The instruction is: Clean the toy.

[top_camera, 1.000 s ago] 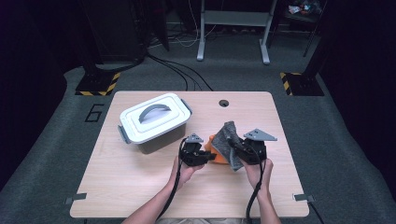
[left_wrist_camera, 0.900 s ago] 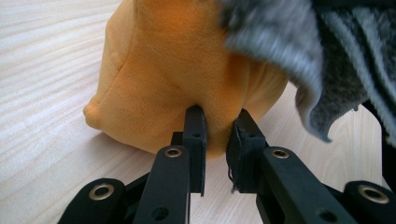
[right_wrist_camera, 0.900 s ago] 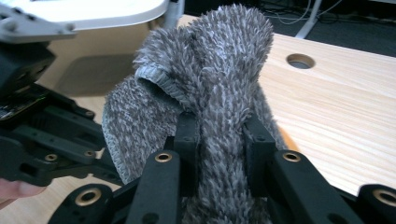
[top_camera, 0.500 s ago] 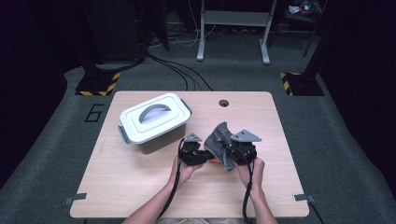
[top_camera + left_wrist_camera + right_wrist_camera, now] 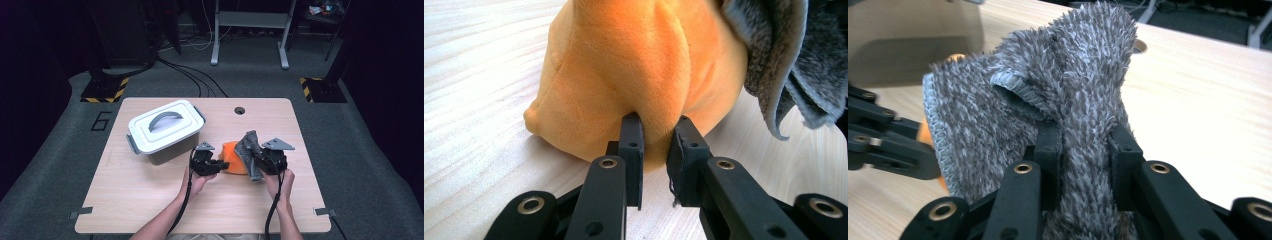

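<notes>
Left gripper (image 5: 220, 165) sits at the near left edge of the orange plush toy (image 5: 233, 157), jaws narrow and pinching a fold of its fabric. Toy lies on the wooden table (image 5: 150, 200), centre right, just right of the white lidded box (image 5: 164, 131). Right gripper (image 5: 256, 161) is clamped on the grey fuzzy cloth (image 5: 248, 150), which bunches up between its jaws and stands above them. Cloth drapes against the toy's right side, touching it. Both hands rest on the table.
</notes>
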### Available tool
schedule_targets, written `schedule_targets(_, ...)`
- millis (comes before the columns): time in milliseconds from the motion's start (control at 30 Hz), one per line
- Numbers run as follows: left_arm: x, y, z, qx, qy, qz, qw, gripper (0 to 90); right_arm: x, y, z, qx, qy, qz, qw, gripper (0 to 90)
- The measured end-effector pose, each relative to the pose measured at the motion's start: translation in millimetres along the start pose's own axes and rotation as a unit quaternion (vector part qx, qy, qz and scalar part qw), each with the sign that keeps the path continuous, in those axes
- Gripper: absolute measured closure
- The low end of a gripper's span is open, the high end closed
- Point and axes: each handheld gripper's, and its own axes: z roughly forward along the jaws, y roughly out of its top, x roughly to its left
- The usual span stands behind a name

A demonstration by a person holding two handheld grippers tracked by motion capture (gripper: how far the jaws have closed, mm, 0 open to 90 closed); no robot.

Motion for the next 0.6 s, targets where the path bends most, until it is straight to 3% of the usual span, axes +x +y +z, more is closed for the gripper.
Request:
schedule_targets(233, 1.5, 0.0, 0.1, -0.001, 0.0, 0.001, 1.0, 77.6, -22.5, -13.4, 7.6, 0.024, -0.01, 0.034, 0.9991, 71.6)
schedule_targets(400, 0.9, 0.6, 0.6, -0.001, 0.001, 0.006, 1.0, 77.4, -35.3, -21.4, 15.9, 0.041, -0.001, 0.057, 0.9975, 71.5)
schedule_targets(467, 0.6, 0.9, 0.6, -0.001, 0.004, 0.006, 1.0, 77.4, -37.3, -22.5, 16.0, 0.041, 0.002, 0.064, 0.9971, 71.5)
schedule_targets(600, 1.1, 1.1, -0.3, -0.003, 0.004, 0.006, 1.0, 77.3, -32.6, -18.2, 6.1, 0.018, 0.003, 0.057, 0.9982, 71.5)
